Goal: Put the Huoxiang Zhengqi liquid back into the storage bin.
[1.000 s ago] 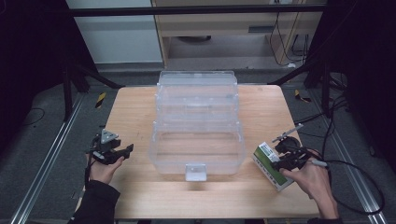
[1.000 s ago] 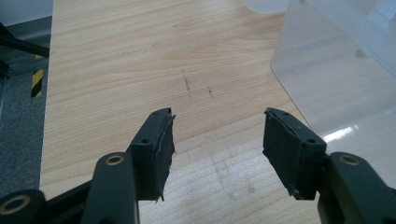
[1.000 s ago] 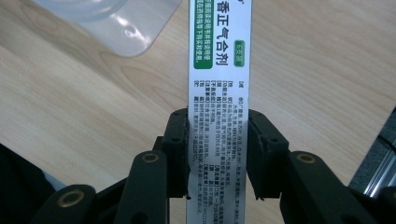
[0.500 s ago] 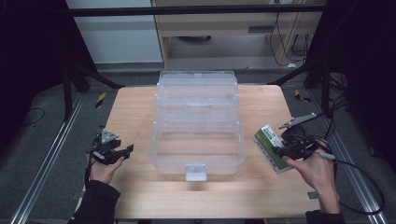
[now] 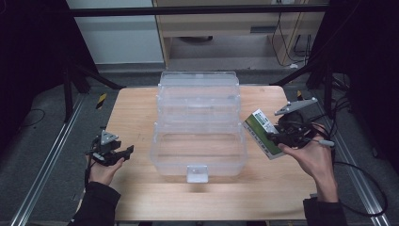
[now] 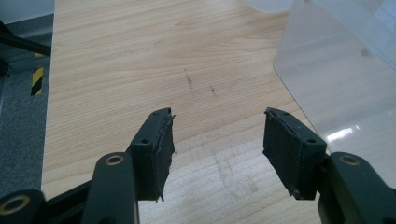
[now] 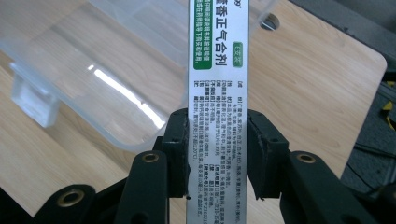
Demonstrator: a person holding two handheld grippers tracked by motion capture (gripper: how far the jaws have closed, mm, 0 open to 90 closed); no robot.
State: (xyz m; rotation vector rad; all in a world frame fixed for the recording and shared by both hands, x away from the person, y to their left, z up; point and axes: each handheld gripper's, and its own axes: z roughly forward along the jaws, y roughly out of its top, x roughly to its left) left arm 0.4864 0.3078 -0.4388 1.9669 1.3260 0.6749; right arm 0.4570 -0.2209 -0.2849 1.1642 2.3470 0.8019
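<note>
While clamped on the green-and-white box point(image 5: 261, 133) beside the clear bin point(image 5: 199, 123), right tool point(image 5: 281, 136) held aloft; left tool point(image 5: 123, 153) gaped empty over the surface point(image 5: 136, 108).

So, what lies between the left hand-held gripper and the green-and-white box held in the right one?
In the high view, the clear plastic storage bin stands between the left hand-held gripper and the green-and-white cardboard box, with bare wooden table on either side of it.

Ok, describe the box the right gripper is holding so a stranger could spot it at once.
Start at the clear plastic bin mid-table, then look just past its right wall. The small carton is there, clamped in the right gripper and tilted: green and white with printed text, the one opaque coloured item.
</note>
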